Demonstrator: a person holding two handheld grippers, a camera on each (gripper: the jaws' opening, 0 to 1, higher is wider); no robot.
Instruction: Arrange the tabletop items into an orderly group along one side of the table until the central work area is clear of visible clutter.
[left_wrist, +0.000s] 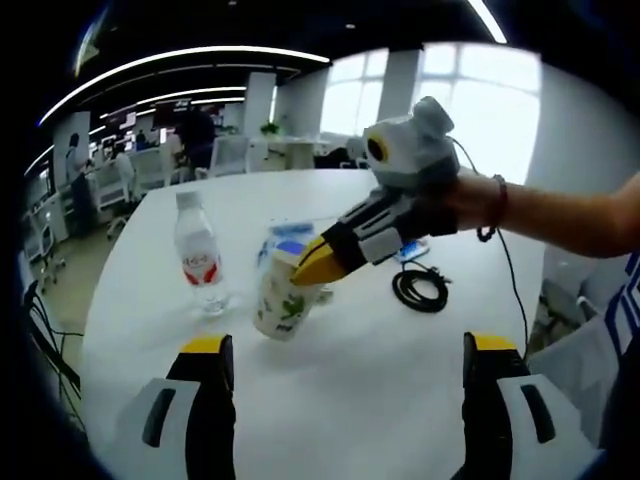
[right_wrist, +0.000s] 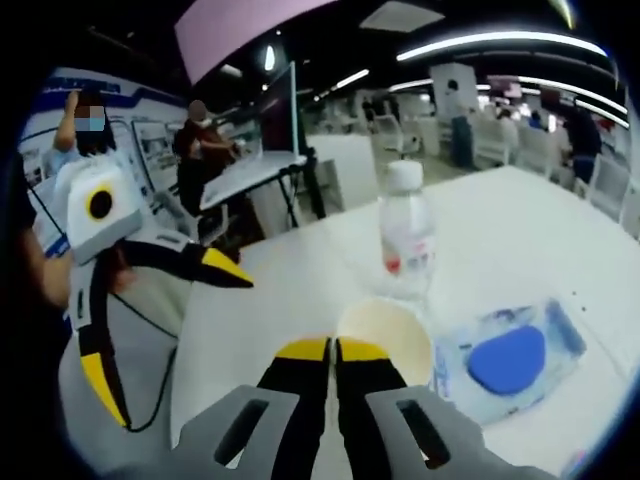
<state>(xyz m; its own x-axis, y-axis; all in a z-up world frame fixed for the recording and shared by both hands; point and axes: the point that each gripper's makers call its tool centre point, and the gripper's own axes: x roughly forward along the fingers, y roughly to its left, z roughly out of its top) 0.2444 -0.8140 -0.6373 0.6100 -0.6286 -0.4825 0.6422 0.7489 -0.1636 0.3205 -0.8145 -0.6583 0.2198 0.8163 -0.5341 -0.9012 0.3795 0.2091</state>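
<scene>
Fingertips of the right gripper (right_wrist: 331, 350) pinch the near rim of a tilted paper cup (left_wrist: 285, 297) at mid-table, between a water bottle (left_wrist: 199, 254) and a blue packet (right_wrist: 512, 360), while the left gripper (left_wrist: 340, 350) hangs back, splayed and holding nothing, farther from it.

**Colours on the white table**

The table (left_wrist: 380, 400) was white. The paper cup (left_wrist: 283, 300) was cream with green leaf pictures, and its inside was pale cream. The water bottle (left_wrist: 199, 262) was clear with a white cap and a red and white label. The clear packet (right_wrist: 510, 362) had a blue shape inside. The cable (left_wrist: 420, 290) was black. The left gripper (left_wrist: 340, 385) and the right gripper (left_wrist: 322, 265) were grey and black with yellow tips.
</scene>
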